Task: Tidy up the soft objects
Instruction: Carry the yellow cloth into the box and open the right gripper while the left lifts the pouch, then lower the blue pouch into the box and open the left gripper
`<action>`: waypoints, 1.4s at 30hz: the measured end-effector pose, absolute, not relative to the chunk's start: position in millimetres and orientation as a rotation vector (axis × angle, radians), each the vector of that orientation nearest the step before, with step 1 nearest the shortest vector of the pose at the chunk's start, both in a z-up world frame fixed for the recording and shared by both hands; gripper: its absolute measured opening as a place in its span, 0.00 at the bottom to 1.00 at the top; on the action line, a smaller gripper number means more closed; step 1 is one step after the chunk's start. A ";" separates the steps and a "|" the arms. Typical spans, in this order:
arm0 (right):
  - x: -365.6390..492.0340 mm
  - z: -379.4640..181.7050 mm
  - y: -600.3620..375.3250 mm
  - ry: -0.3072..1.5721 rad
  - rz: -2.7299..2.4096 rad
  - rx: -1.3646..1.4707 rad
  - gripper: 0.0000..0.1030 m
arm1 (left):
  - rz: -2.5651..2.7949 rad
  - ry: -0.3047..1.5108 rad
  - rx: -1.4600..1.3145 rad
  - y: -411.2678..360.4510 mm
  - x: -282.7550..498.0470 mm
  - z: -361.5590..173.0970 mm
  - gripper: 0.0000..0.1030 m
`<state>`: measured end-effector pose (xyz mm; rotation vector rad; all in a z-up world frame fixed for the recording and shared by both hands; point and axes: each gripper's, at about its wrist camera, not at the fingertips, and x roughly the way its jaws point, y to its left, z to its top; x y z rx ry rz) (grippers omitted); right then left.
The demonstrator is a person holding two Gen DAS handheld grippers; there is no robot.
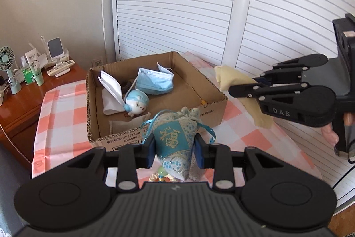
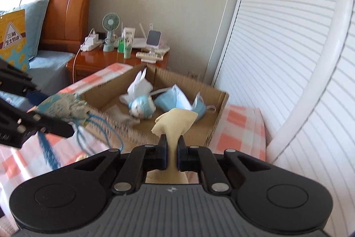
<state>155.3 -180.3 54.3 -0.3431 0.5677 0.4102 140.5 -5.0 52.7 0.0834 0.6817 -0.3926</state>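
Sachet (image 1: 175, 137) is clamped in left tool (image 1: 175, 148); cream cloth (image 2: 175, 123) is pinched in right tool (image 2: 172, 153). Cardboard box (image 1: 221, 101) is seen just beyond both, mid-frame; left nearer.

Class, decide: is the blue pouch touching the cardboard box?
Cannot tell. In the left wrist view the pouch, held by the left gripper, overlaps the box front wall; neither view shows contact or a gap.
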 end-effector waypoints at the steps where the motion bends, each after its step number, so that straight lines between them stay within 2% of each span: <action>1: 161.9 57.5 -177.8 0.560 0.412 -0.345 0.10 | -0.386 0.674 0.084 -2.9 140.8 55.5 0.32; 7: 219.7 62.1 -159.2 0.568 0.412 -0.322 0.11 | -0.351 0.646 0.085 8.5 142.7 62.5 0.32; 9: 233.1 59.6 -154.6 0.581 0.414 -0.307 0.18 | -0.343 0.648 0.084 11.3 143.5 62.0 0.32; 10: 238.8 57.3 -152.2 0.578 0.402 -0.305 0.35 | -0.340 0.648 0.085 12.5 144.0 61.9 0.32; 11: 242.6 55.1 -151.0 0.582 0.390 -0.303 0.58 | -0.336 0.649 0.084 13.8 144.2 61.7 0.32; 13: 246.1 50.3 -152.3 0.581 0.375 -0.272 0.78 | -0.332 0.651 0.081 16.2 145.8 61.3 0.32; 19: 231.6 46.3 -164.0 0.595 0.345 -0.228 0.98 | -0.330 0.651 0.093 20.5 152.8 63.4 0.32; 31: 154.9 21.1 -194.0 0.643 0.239 -0.159 1.00 | -0.365 0.608 0.148 -1.3 188.6 91.4 0.32; 42: 119.5 12.9 -217.7 0.649 0.213 -0.078 1.00 | -0.367 0.616 0.198 -58.2 261.0 93.6 0.34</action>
